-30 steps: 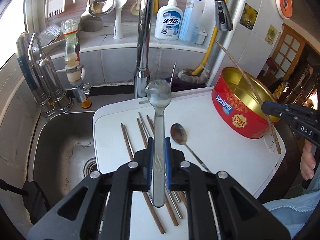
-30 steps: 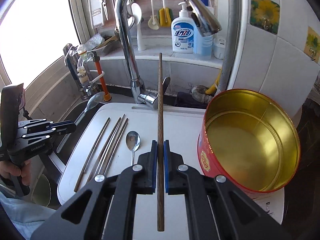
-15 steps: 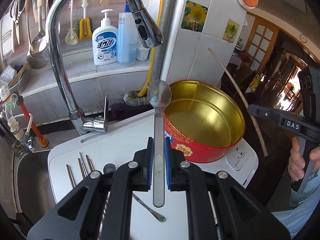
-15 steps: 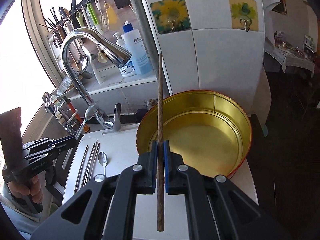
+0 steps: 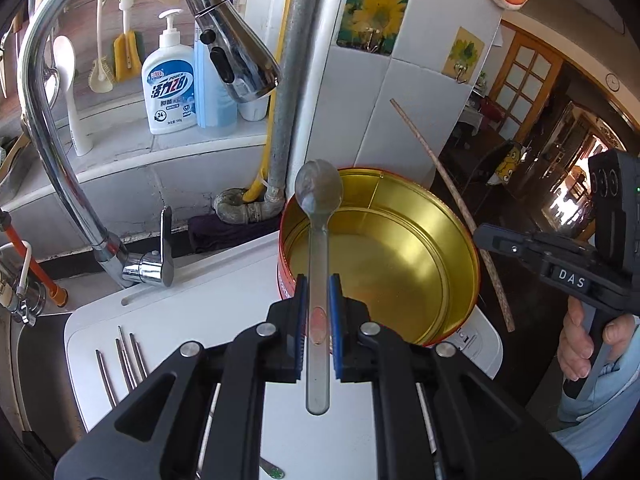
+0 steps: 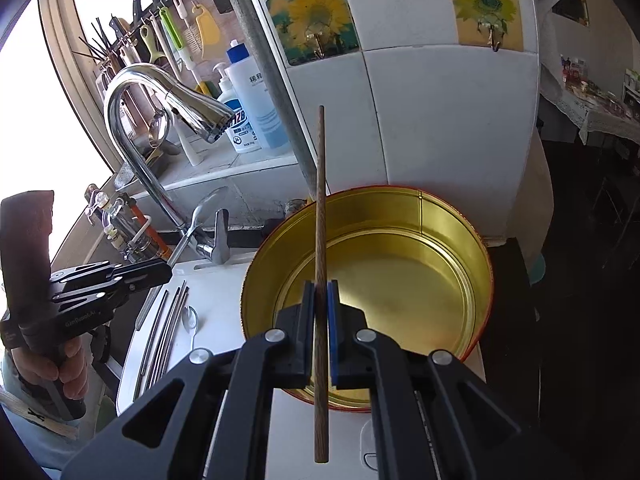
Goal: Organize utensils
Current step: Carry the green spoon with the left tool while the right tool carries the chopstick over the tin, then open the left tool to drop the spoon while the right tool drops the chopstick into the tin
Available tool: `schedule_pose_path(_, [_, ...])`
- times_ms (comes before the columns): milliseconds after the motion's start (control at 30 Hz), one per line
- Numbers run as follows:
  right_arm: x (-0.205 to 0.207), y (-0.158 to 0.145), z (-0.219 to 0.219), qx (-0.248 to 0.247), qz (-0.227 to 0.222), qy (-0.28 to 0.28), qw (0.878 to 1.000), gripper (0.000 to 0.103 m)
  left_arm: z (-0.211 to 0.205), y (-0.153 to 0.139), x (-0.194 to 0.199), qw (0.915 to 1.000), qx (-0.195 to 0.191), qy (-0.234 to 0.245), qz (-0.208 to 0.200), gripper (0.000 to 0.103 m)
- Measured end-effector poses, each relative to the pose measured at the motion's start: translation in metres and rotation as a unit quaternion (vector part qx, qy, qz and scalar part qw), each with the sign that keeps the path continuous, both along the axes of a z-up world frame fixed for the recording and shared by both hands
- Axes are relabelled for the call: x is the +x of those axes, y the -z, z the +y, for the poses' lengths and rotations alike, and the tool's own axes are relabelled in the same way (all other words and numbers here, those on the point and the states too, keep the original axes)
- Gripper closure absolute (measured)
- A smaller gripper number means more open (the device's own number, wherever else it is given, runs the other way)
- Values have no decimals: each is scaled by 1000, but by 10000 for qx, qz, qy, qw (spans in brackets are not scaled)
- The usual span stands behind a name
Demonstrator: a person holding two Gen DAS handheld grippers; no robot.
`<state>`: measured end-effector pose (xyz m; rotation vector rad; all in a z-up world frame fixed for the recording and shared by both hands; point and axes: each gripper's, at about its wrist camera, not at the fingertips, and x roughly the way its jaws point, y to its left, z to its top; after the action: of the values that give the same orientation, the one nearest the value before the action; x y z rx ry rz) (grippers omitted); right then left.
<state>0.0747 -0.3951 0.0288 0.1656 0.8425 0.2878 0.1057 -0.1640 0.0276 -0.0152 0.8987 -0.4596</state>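
Steel and slick, the spoon (image 5: 318, 240) sits clamped mid-handle in the left gripper (image 5: 318, 312) over the tin (image 5: 460, 236), while the right gripper (image 6: 320, 308) pinches a light, stiff, probably wooden chopstick (image 6: 320, 200) at its lower half.

Daylight pours in from the window (image 6: 48, 92) on the left of the right wrist view, blown out to pure white there, and it glints hard off the chrome faucet (image 5: 52, 128) and the gold inside of the tin (image 6: 384, 280). The doorway (image 5: 560, 128) at the right of the left wrist view sits dim and murky. Both views are sharp in the middle, bowed by fisheye with black corners.
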Motion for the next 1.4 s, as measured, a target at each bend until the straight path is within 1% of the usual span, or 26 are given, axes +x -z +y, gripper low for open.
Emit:
schedule_pose_path(67, [13, 4, -2, 49, 139, -58, 9999, 96, -7, 2, 13, 9999, -94, -16, 104, 92])
schedule_pose_path(167, [34, 15, 2, -53, 359, -130, 9993, 96, -22, 5, 38, 9994, -241, 13, 266, 92])
schedule_pose_path(233, [49, 26, 5, -193, 509, -75, 9985, 96, -38, 12, 53, 9993, -135, 94, 344, 92])
schedule_pose_path(367, [69, 51, 2, -396, 914, 105, 9950, 96, -67, 42, 78, 9955, 58, 296, 895, 92])
schedule_pose_path(433, [72, 61, -2, -432, 1100, 69, 9930, 96, -76, 56, 82, 9935, 151, 363, 1070, 92])
schedule_pose_path(500, [78, 72, -2, -570, 1334, 5, 9894, 96, -81, 67, 88, 9913, 143, 379, 1254, 92])
schedule_pose_path(567, [88, 82, -1, -672, 1612, -68, 9846, 96, -88, 78, 93, 9893, 242, 410, 1382, 92])
schedule_pose_path(667, [103, 97, 1, -999, 1991, -174, 9747, 96, -98, 97, 99, 9849, 641, 401, 1558, 92])
schedule_pose_path(767, [113, 108, 1, -1243, 2260, -315, 9657, 96, -104, 111, 100, 9794, 858, 485, 1762, 92])
schedule_pose_path(900, [120, 117, 4, -1395, 2409, -467, 9593, 96, -114, 120, 100, 9744, 1123, 671, 1827, 92])
schedule_pose_path(1033, [123, 119, 4, -1280, 2456, -490, 9596, 96, -118, 126, 102, 9721, 1234, 717, 1860, 92])
schedule_pose_path(1133, [122, 112, 5, -1170, 2321, -487, 9644, 95, -120, 125, 98, 9727, 1410, 682, 1714, 91])
schedule_pose_path(1200, [118, 100, 1, -1088, 2103, -542, 9701, 78, -122, 123, 94, 9736, 1504, 672, 1577, 90])
schedule_pose_path(1233, [116, 93, 2, -1095, 1971, -548, 9727, 56, -122, 123, 92, 9735, 1560, 680, 1527, 83])
schedule_pose_path(1267, [114, 86, 2, -1114, 1818, -519, 9756, 47, -124, 121, 90, 9734, 1619, 679, 1475, 68])
schedule_pose_path(1300, [113, 81, 2, -1115, 1696, -500, 9779, 46, -125, 119, 88, 9740, 1626, 739, 1393, 64])
schedule_pose_path(1333, [112, 77, 3, -1096, 1649, -513, 9789, 46, -127, 117, 86, 9741, 1671, 759, 1320, 54])
schedule_pose_path(1400, [111, 75, 3, -1057, 1653, -545, 9791, 46, -130, 116, 84, 9740, 1752, 776, 1211, 52])
